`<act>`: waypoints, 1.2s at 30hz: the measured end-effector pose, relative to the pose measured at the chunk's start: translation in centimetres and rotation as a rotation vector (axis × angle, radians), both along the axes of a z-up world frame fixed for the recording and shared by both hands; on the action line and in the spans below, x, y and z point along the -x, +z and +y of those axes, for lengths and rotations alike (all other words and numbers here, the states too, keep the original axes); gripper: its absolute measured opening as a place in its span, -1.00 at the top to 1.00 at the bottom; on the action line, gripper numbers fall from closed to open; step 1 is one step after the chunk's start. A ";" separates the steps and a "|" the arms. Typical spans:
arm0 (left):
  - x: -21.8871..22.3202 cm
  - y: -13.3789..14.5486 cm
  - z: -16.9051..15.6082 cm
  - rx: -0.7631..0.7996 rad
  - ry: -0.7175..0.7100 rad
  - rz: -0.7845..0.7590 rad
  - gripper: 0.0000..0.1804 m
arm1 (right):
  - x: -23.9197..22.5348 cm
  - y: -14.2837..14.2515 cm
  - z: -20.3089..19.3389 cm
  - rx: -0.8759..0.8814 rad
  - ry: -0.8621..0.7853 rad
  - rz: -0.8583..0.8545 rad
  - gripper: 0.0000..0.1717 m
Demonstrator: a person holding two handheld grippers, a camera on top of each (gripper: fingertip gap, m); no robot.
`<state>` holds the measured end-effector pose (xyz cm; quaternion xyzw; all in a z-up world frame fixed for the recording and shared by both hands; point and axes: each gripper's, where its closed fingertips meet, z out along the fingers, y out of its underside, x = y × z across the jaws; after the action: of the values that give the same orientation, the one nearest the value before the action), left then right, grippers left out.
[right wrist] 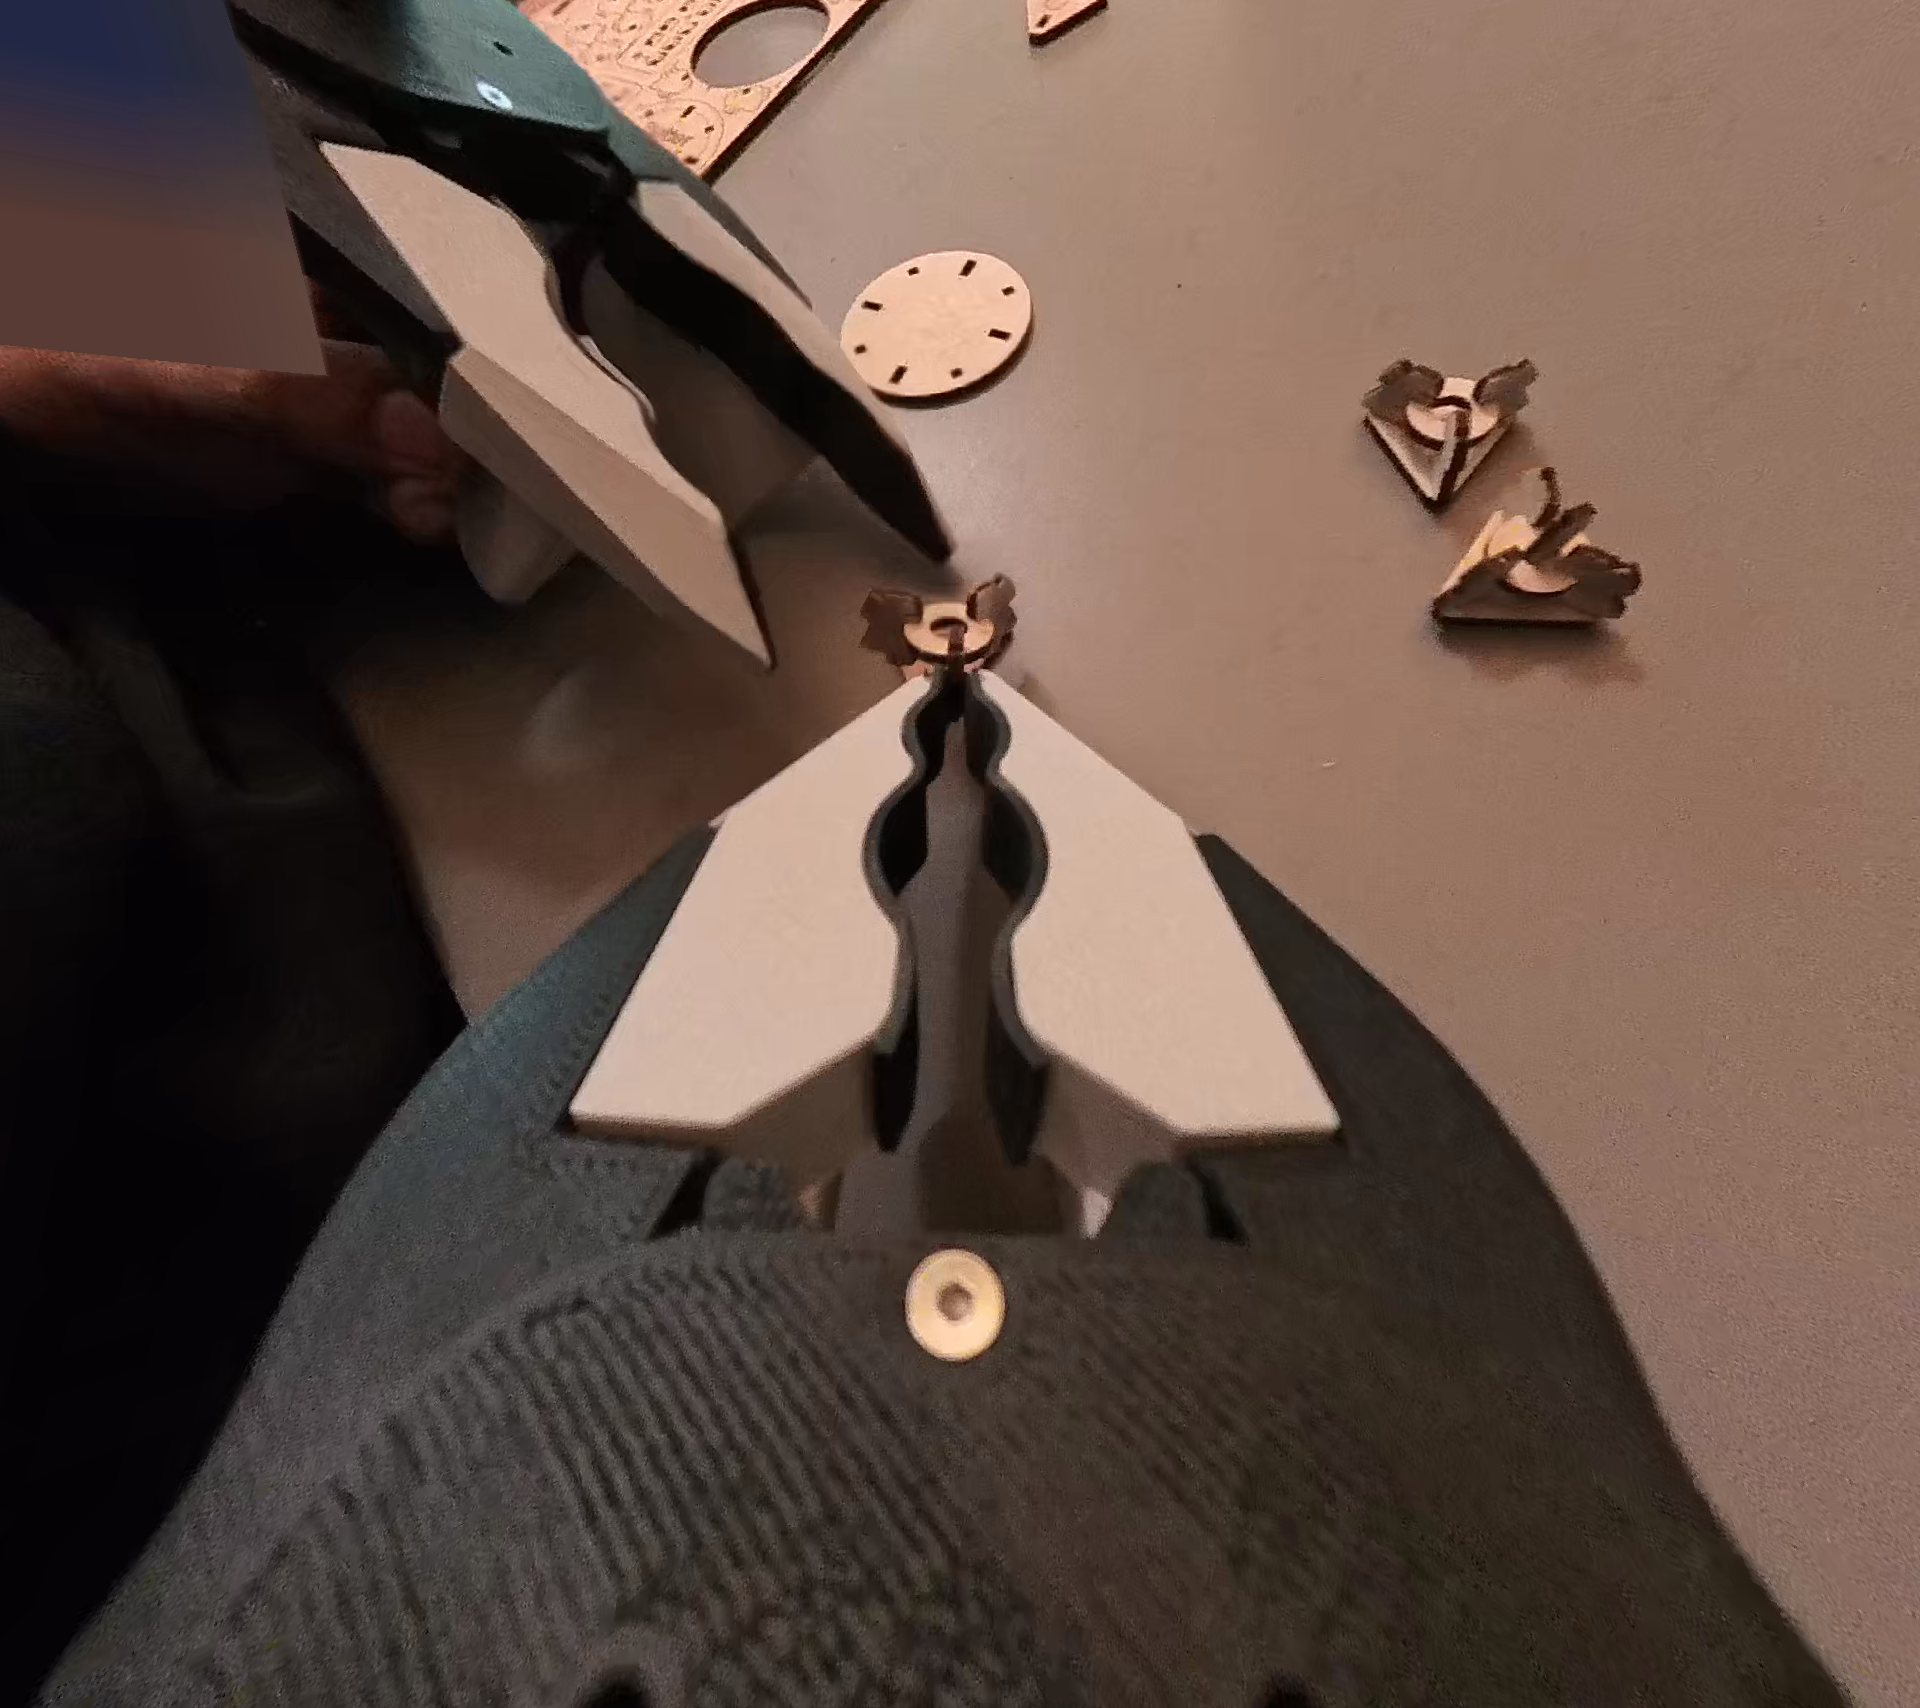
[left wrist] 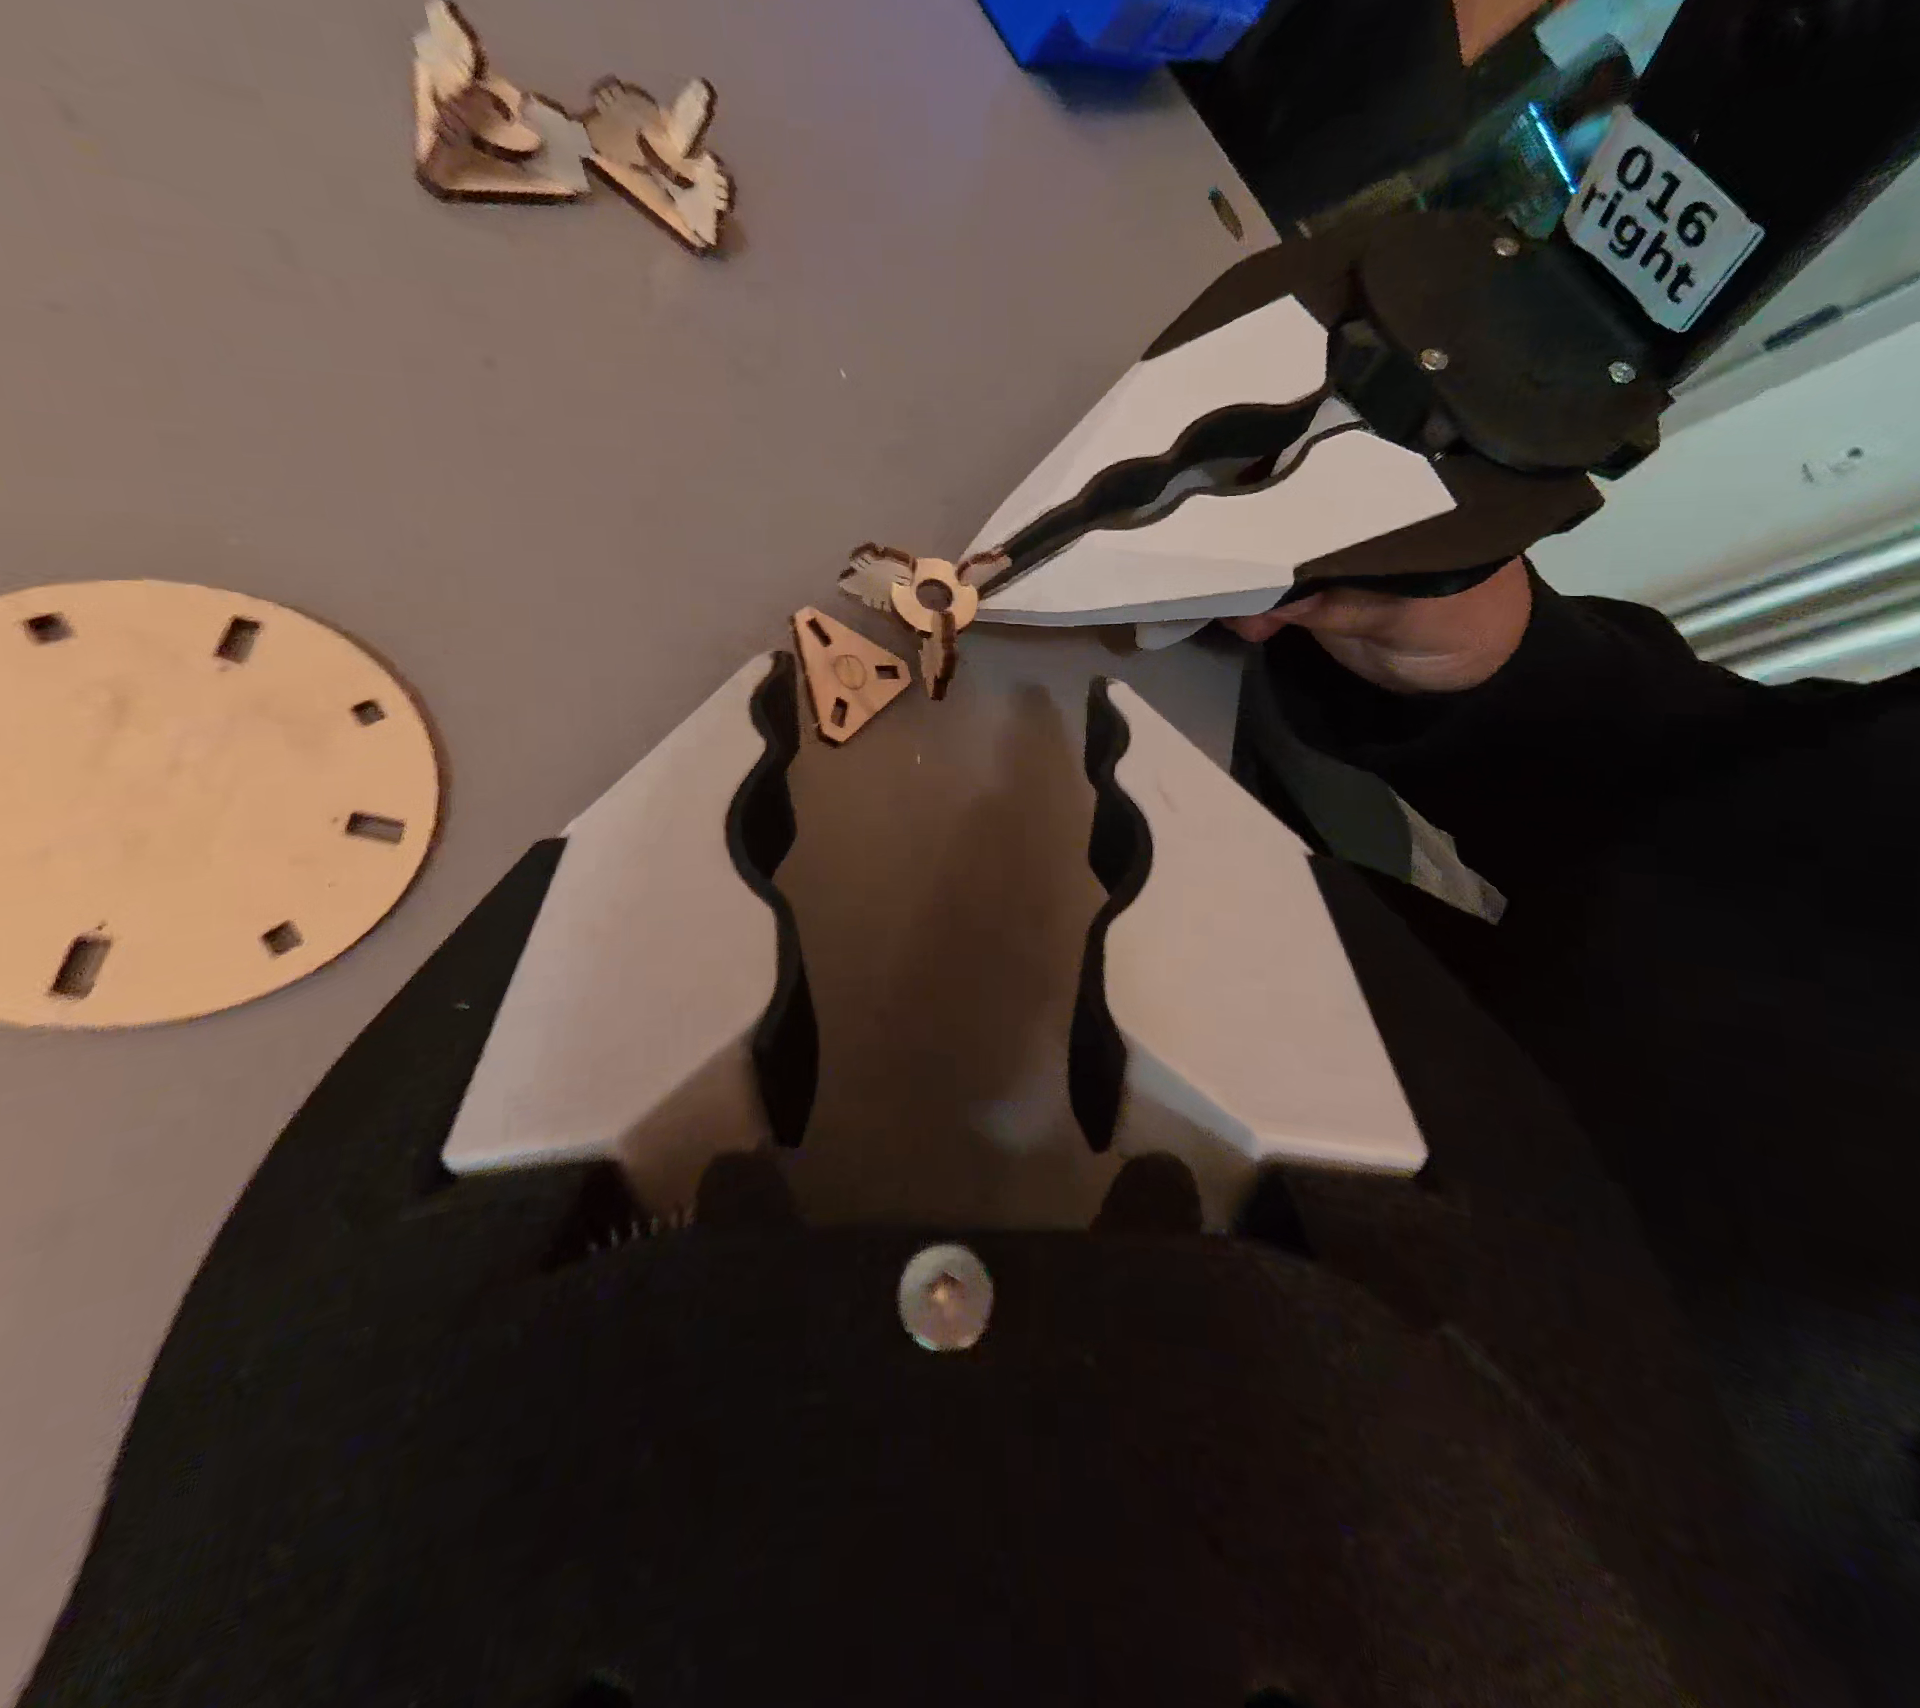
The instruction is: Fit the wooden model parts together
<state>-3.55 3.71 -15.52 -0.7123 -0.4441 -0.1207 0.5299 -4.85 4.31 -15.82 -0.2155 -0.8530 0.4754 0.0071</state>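
Above the grey table (left wrist: 520, 411), right gripper (left wrist: 982, 583) pinches a winged wooden ring (left wrist: 925, 598) by one wing (keeping it aloft); left gripper (left wrist: 935, 702) gapes wide, nothing between its fingers, just beside a triangular plate (left wrist: 847, 690).

Pretty tight right in front of me: my right gripper (left wrist: 987, 583) pinches a small three-winged wooden ring piece (left wrist: 928, 600), with a flat wooden triangle plate (left wrist: 847, 687) lying just beside my wide-open left gripper (left wrist: 935, 692). A round slotted wooden disc (left wrist: 187, 806) blocks the left; two assembled wooden triangle pieces (left wrist: 561, 131) sit farther off. Bare grey table (left wrist: 520, 432) between them is passable.
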 end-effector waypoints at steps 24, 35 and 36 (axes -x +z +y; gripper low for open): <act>-1.1 -0.8 0.0 0.167 -0.065 0.103 0.32 | 0.0 0.8 0.0 0.011 -0.007 0.048 0.99; -3.4 -0.8 2.6 0.158 -0.184 0.105 0.31 | -0.4 1.3 0.9 0.060 -0.025 0.049 0.99; -3.1 -0.7 2.4 0.155 -0.165 0.107 0.31 | -0.4 1.5 1.1 0.078 -0.031 0.036 0.99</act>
<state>-0.41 6.15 -16.25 -0.7907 -0.3632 -0.0909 0.4843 -4.41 5.38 -14.33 -0.2203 -0.8301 0.5118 0.0214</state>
